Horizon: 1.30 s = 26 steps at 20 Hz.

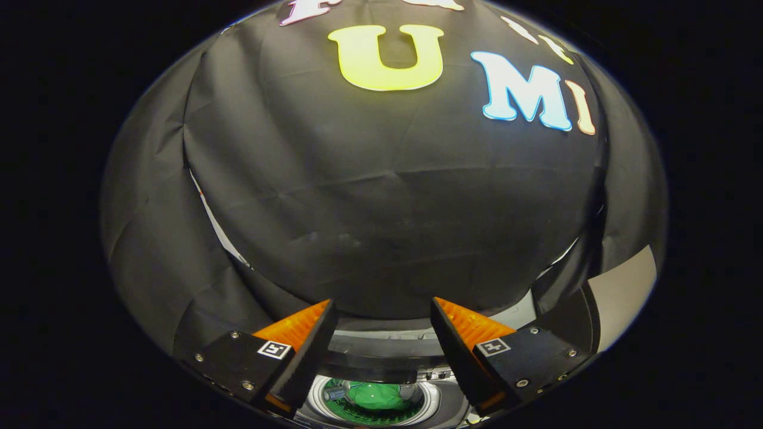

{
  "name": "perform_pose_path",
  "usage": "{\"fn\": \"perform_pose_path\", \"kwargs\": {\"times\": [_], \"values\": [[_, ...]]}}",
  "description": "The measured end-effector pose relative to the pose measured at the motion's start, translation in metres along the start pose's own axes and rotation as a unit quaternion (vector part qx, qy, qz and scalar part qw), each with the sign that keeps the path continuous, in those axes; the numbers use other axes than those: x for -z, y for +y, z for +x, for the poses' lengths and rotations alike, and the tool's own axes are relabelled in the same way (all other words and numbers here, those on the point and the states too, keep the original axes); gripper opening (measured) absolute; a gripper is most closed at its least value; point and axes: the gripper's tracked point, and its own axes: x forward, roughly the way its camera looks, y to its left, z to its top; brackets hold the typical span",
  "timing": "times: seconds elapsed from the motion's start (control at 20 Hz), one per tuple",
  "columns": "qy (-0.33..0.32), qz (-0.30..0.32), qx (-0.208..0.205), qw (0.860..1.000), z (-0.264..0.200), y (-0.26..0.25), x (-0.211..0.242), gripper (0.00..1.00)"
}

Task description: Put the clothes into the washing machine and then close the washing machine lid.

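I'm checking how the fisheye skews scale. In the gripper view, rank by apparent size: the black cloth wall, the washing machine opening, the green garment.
1. Black cloth wall, beyond the open, empty tongs.
2. Washing machine opening, below between the fingers.
3. Green garment, inside the opening.
Nearness and fisheye distort this.

likely recording booth, black cloth wall (381, 196)

The one camera rides on the gripper (381, 333) and looks forward along its two fingers, which stand spread apart with nothing between them. It faces the booth's black cloth wall (387, 208) almost head-on from fairly near. It sits above the washing machine (387, 351), whose open drum (372, 400) with green clothes (374, 394) lies low between the fingers.
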Motion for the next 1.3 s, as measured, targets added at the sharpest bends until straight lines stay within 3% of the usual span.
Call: {"fn": "perform_pose_path", "kwargs": {"times": [0.3, 0.6, 1.3], "values": [[-0.067, 0.001, 0.016, 0.998, -0.005, 0.002, 0.002, 0.97], [-0.072, -0.004, 0.015, 0.997, -0.026, 0.005, 0.022, 0.98], [-0.157, -0.012, 0.008, 0.987, -0.073, 0.012, 0.064, 0.97]]}}
